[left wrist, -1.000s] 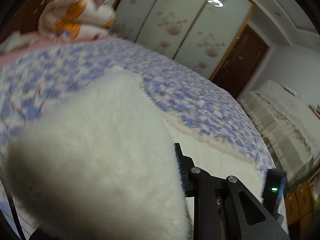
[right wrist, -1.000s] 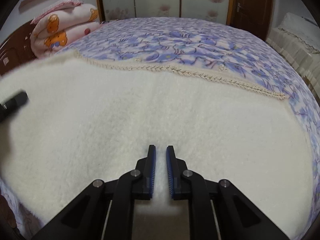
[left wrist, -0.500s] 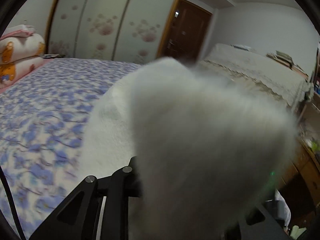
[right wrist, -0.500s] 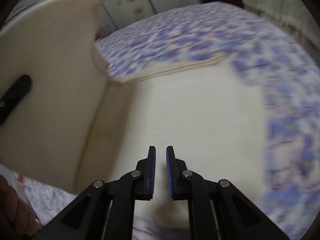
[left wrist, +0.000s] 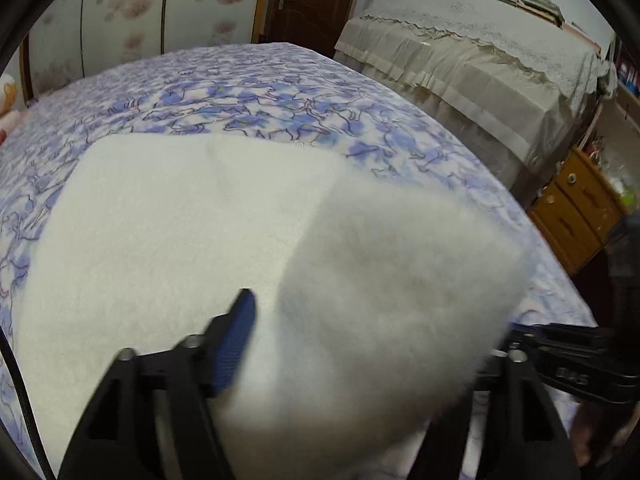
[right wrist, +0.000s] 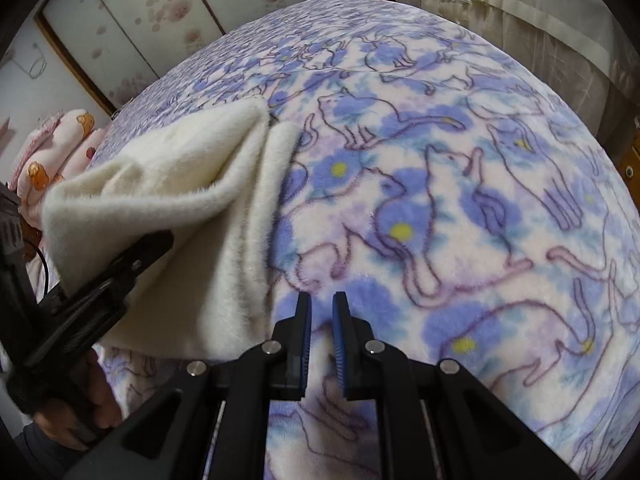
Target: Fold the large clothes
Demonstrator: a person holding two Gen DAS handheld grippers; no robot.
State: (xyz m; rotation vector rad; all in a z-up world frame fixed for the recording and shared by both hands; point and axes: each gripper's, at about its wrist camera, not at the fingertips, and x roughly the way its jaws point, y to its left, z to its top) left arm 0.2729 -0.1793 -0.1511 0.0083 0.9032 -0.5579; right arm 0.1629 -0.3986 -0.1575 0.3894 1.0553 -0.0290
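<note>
A large cream fleece garment (left wrist: 172, 220) lies folded over itself on the bed. In the left wrist view a fold of it (left wrist: 384, 292) fills the space between the fingers of my left gripper (left wrist: 372, 320), which stand wide apart. Only the left blue pad (left wrist: 236, 340) shows; the right fingertip is hidden by cloth. In the right wrist view the garment (right wrist: 192, 208) lies at the left with its upper layer lifted beside the left gripper (right wrist: 120, 268). My right gripper (right wrist: 321, 312) is over the bedspread, right of the garment, jaws nearly closed with a narrow gap and nothing between them.
The bed has a blue and purple cat-print bedspread (right wrist: 460, 200). A folded pink quilt (right wrist: 56, 148) lies at the bed's far left. A cloth-covered piece of furniture (left wrist: 480, 60) and a wooden cabinet (left wrist: 576, 208) stand to the right of the bed. Wardrobe doors (left wrist: 160, 8) stand behind.
The garment's left half has been carried over onto its right half. Both grippers swung right. The left gripper's jaws now stand wide apart with the fold lying loose between them.
</note>
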